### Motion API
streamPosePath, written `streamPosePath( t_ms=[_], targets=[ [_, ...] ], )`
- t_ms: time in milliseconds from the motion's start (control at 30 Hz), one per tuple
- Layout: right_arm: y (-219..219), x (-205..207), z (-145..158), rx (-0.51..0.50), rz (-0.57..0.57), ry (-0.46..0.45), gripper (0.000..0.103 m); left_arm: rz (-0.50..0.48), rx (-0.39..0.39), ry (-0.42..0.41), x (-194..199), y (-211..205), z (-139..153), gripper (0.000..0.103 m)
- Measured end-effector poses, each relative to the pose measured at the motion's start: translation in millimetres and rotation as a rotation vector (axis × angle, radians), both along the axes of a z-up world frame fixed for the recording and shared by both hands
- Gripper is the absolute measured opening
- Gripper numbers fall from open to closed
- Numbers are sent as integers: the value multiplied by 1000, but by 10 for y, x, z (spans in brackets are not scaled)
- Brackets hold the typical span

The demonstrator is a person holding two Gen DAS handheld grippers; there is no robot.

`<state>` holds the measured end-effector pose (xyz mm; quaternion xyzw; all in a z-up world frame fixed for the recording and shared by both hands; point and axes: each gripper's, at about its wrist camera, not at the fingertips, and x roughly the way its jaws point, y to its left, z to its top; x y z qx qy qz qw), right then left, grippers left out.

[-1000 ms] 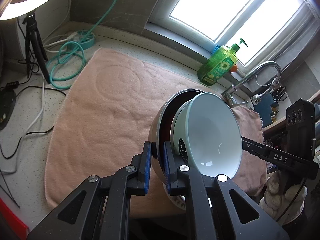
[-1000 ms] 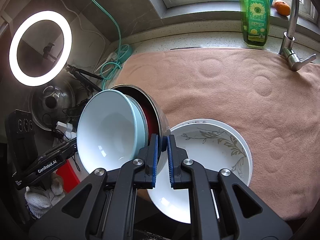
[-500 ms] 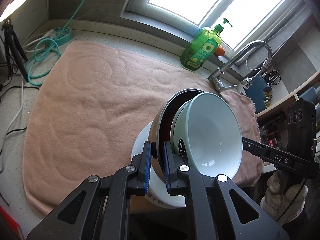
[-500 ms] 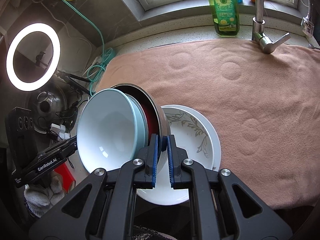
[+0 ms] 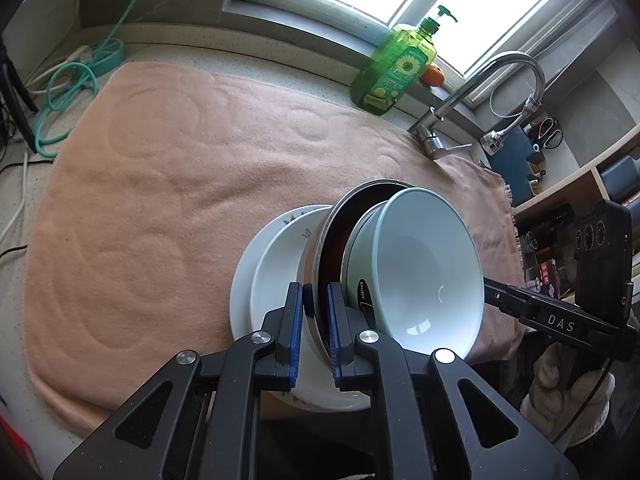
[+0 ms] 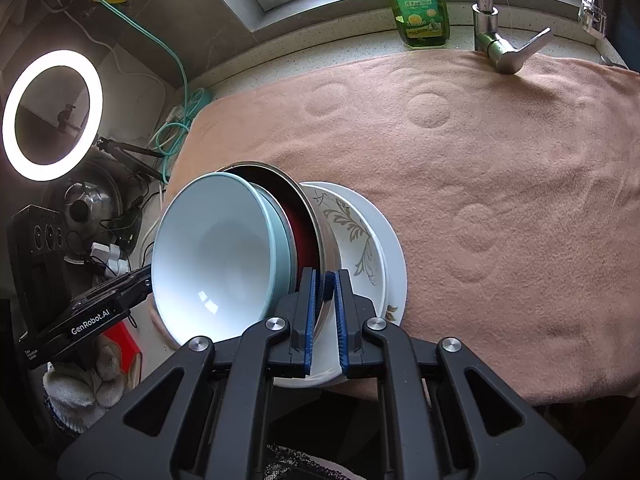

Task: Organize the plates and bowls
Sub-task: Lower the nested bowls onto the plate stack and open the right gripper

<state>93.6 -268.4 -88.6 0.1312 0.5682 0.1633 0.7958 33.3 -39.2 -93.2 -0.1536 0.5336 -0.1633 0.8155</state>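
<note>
- Left gripper [image 5: 314, 328]: jaws clamped on the steel bowl [image 5: 320, 264] rim.
- Pale-blue bowl [image 5: 424, 276] nests inside, tilted over the white plates [image 5: 244, 280] on the pink towel [image 5: 160, 184].
- Right gripper [image 6: 323, 316]: clamped on the opposite rim.

Sitting on the towel [image 5: 168, 184]: two plates [image 6: 394, 264]. Hanging just above the plates: two nested bowls [image 5: 424, 276], [image 5: 332, 240]. Standing behind the towel: one soap bottle [image 5: 396, 68].

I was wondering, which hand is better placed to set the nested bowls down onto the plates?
Neither alone, I think. The left gripper and right gripper each clamp the metal bowl at opposite sides of its rim, tilted just above the plates. Lowering with both together looks safest.
</note>
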Motion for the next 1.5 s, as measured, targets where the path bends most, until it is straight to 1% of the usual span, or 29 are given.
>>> streamPosePath(
  t_ms=[567,1067,1400,1467,1500],
  targets=[
    [-26,-8,-153,12,8,42,10,12,13,33,4,-62,-101,10],
    [-26,-5,-150,24,22,34,12,25,13,40,14,-42,-140,10],
    [-44,-32,-86,10,28,10,12,43,30,20,-3,7,-88,12],
    [-62,-41,-69,9,30,6,13,51,27,16,-15,25,-70,12],
    [-72,-47,-58,6,30,3,16,55,28,11,-22,31,-55,12]
  ],
)
